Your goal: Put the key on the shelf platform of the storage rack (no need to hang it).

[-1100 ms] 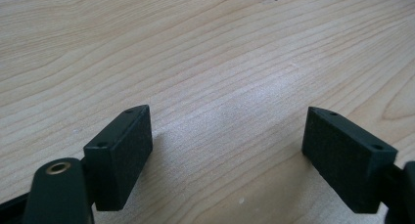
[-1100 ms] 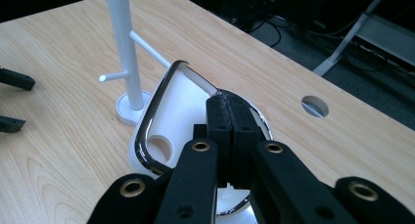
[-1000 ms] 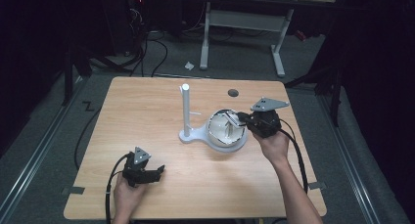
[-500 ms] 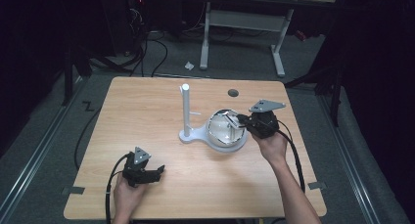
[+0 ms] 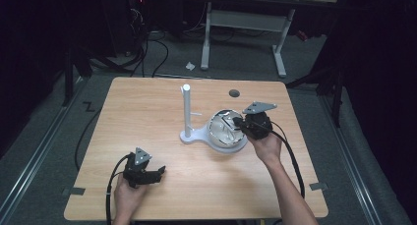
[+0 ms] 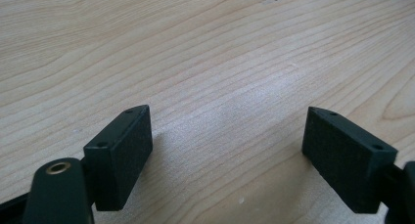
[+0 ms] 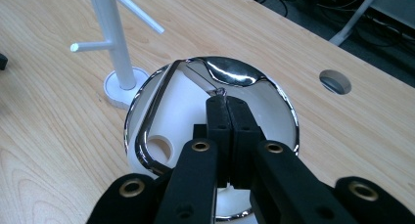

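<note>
A white stand with an upright post (image 5: pixel 187 109) (image 7: pixel 115 43) and side pegs joins a round white dish with a chrome rim (image 5: pixel 228 147) (image 7: pixel 288 116). In the dish lies a shiny chrome utensil (image 7: pixel 230 72) with a bent handle (image 7: pixel 151 111). My right gripper (image 5: pixel 235 127) (image 7: pixel 226 99) reaches into the dish with its jaws pressed together, and a thin chrome end of the utensil sticks out at their tips. My left gripper (image 5: pixel 160 172) (image 6: pixel 227 141) rests low over the table's near left, open with bare wood between its jaws.
The wooden table (image 5: pixel 147 112) has a round cable hole (image 5: pixel 234 93) (image 7: pixel 335 81) at the back right. Beyond the far edge stand desk legs (image 5: pixel 206 38) and cables on the floor. Each gripper trails a black cable towards the near edge.
My right gripper has sunk a little, down into the dish. The left gripper has not moved.
</note>
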